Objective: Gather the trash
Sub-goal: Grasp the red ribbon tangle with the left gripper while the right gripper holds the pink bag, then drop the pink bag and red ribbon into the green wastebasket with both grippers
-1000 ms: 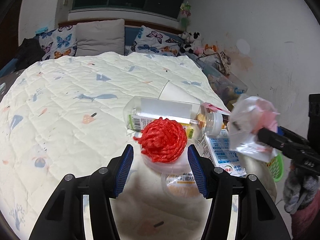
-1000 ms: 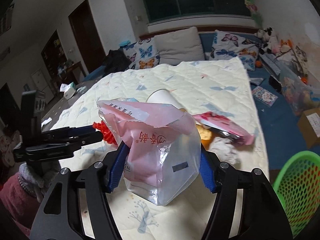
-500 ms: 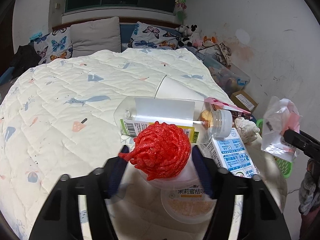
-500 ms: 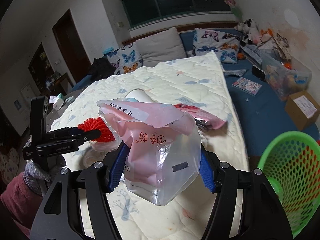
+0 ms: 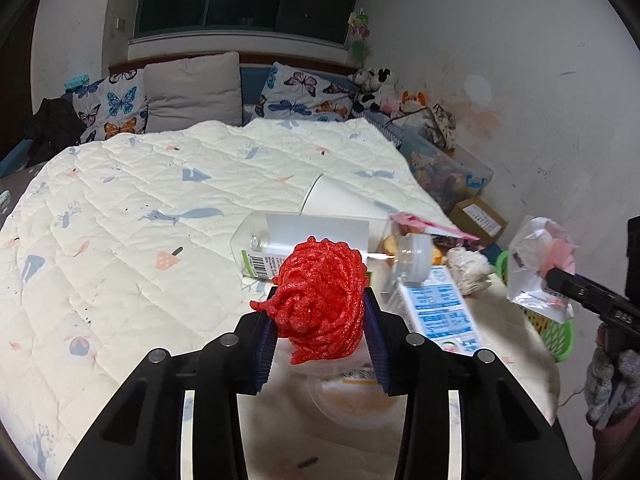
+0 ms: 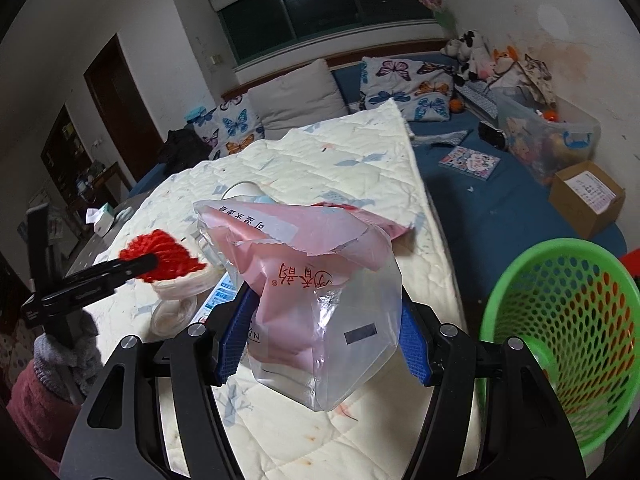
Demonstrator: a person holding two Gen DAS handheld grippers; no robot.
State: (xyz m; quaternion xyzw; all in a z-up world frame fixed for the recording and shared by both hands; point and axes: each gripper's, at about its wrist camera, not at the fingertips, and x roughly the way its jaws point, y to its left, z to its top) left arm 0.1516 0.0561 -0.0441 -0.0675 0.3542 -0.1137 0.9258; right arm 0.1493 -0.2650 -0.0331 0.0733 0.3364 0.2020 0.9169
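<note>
Squeezing down on a bright red ball of netting [image 5: 322, 300], the left gripper [image 5: 320, 340] has just been closing its jaws, and its blue pads now press on both sides of that red wad, so it's got a real grip on it. Right under the wad there's a clear plastic cup [image 5: 352, 394] with an orange label, lying on the quilted bedspread [image 5: 120, 240]. At about 12 o'clock from the wad lies a clear plastic bottle [image 5: 312, 236] on its side, white cap pointing to 3 o'clock, with a white paper cup [image 5: 340, 202] tipped over just behind it. A blue and white carton [image 5: 438, 312] sits at 3 o'clock, beside a crumpled tissue [image 5: 468, 272]. Over on the other side, the right gripper [image 6: 324, 344] is clamped on a pink and clear plastic bag [image 6: 320, 300], pads pushed into both sides, bag sticking up between them. A green mesh basket [image 6: 560, 340] is at 3 o'clock from the bag in the right wrist view, off the edge of the bed, well clear of the bag. Same view shows the left gripper at 9 o'clock with the red wad in it.
</note>
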